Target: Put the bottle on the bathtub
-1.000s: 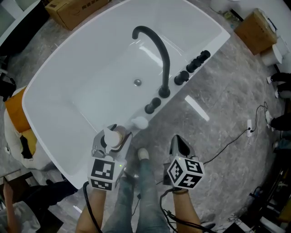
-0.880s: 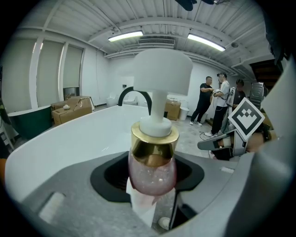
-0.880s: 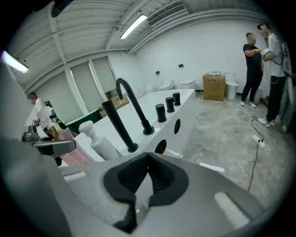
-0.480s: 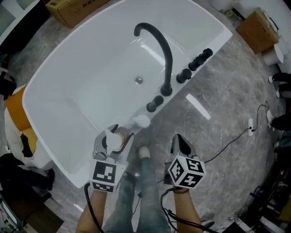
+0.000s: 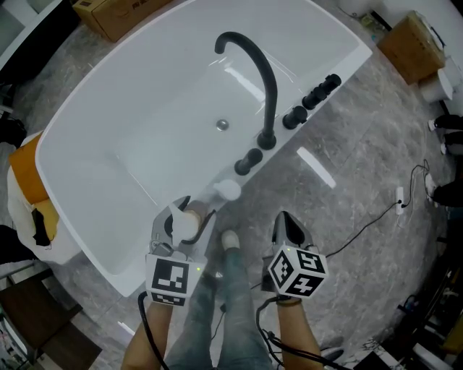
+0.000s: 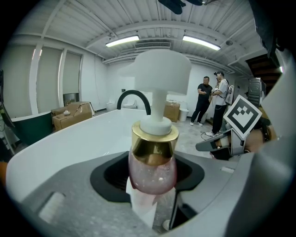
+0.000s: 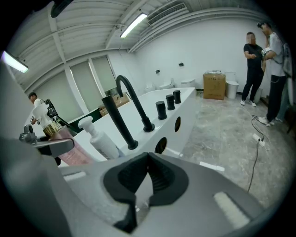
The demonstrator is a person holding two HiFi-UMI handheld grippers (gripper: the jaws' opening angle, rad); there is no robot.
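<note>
Far left, at nine o'clock on the floor, an orange bag [image 5: 25, 181] lies against the white bathtub [image 5: 108, 166], which spreads from nine round to one o'clock in the head view. A cardboard box [image 5: 119, 16] sits beyond its far rim at eleven.

At seven o'clock from the drain [image 5: 222, 124], the left gripper [image 5: 189, 212] holds the bottle [image 6: 151, 173]. Its jaws stand wide, pressed on either side of the pink body. The bottle is upright, with a gold collar and a white pump on top. It hangs at the tub's near rim, and I cannot tell whether its base touches.

At one o'clock from it, just beside, a white soap dispenser [image 5: 227, 191] stands on the rim. Further along the rim rise the black tap [image 5: 255, 76] and a row of black knobs [image 5: 317, 92].

The person's leg in jeans [image 5: 233, 289] comes down between the two tools.

At three o'clock from the left one, the right gripper [image 5: 288, 225] points down at the grey stone floor [image 5: 362, 159] with its jaws pressed together and nothing between them.

A black cable [image 5: 362, 230] trails on the floor at four o'clock. A second cardboard box [image 5: 411, 48] stands at two. Two people [image 7: 261, 69] stand talking further off.
</note>
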